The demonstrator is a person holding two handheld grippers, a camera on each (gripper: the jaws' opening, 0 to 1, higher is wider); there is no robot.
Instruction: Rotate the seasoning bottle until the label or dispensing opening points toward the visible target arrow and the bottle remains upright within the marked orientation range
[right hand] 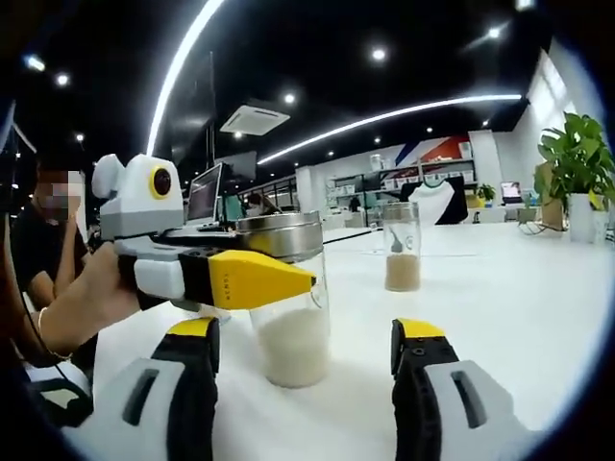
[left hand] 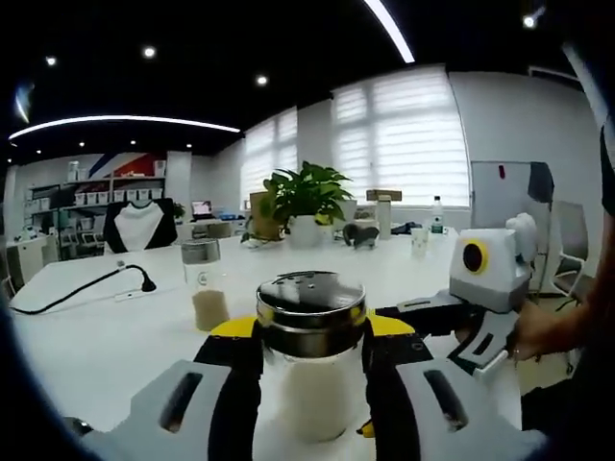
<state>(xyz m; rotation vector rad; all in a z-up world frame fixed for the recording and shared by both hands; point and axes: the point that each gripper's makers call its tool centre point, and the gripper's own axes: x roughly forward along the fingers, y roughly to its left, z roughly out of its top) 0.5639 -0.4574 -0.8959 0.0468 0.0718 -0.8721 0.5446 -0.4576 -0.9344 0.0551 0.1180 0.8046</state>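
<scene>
The seasoning bottle (left hand: 310, 384) is a clear jar with a shiny metal lid, about half full of white grains, standing upright on the white table (left hand: 106, 336). My left gripper (left hand: 312, 331) is shut on it just below the lid, one yellow-tipped jaw on each side. In the right gripper view the same bottle (right hand: 293, 341) stands just beyond my right gripper (right hand: 307, 336), which is open and apart from it. The left gripper (right hand: 279, 277) comes in from the left there, held by a hand. In the left gripper view the right gripper (left hand: 437, 322) sits to the bottle's right.
A second glass jar (left hand: 205, 283) (right hand: 402, 245) with tan powder stands farther back on the table. A black cable (left hand: 86, 288) lies at the left. A potted plant (left hand: 307, 197), a water bottle (left hand: 437, 216) and small items line the far edge. A person (right hand: 43, 240) sits nearby.
</scene>
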